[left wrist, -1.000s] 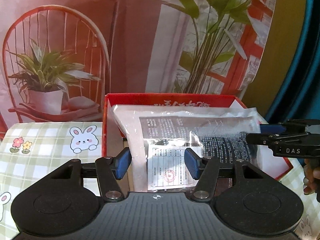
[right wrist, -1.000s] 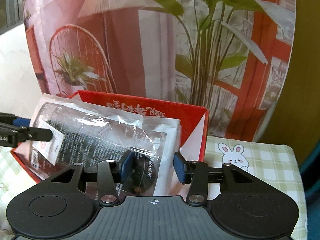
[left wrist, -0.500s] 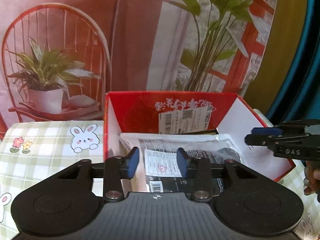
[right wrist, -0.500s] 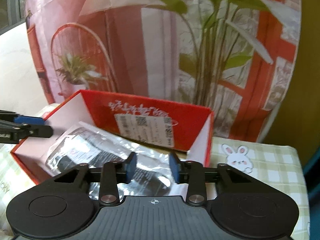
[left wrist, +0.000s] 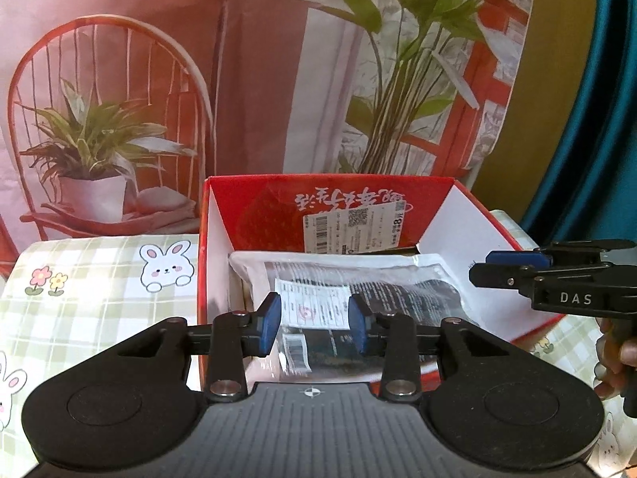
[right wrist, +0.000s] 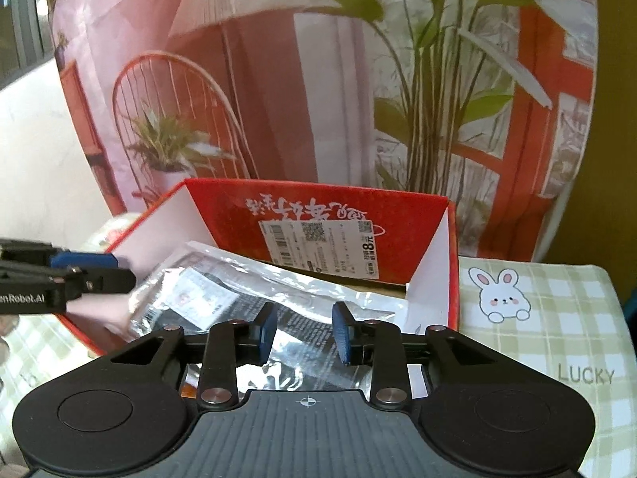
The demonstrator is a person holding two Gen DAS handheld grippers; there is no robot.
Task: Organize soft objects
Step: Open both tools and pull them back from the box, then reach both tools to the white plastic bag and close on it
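Observation:
A clear plastic bag (left wrist: pixel 358 290) with a dark soft item and white labels lies inside the open red cardboard box (left wrist: pixel 278 207). It also shows in the right wrist view (right wrist: pixel 254 290), in the same box (right wrist: pixel 318 203). My left gripper (left wrist: pixel 312 328) is open and empty, just above the box's near edge. My right gripper (right wrist: pixel 304 332) is open and empty over the bag's right end. Each gripper shows from the side in the other's view, the right one (left wrist: pixel 513 267) and the left one (right wrist: pixel 95 269).
The box stands on a green checked cloth with rabbit prints (left wrist: pixel 99 279), also seen to the box's right (right wrist: pixel 537 318). A backdrop printed with a chair and plants (left wrist: pixel 239 79) rises right behind the box. A hand (left wrist: pixel 617 358) holds the right gripper.
The bag, held up over the box a second ago, now lies flat inside it. Both grippers have let go and drawn back slightly, jaws open.

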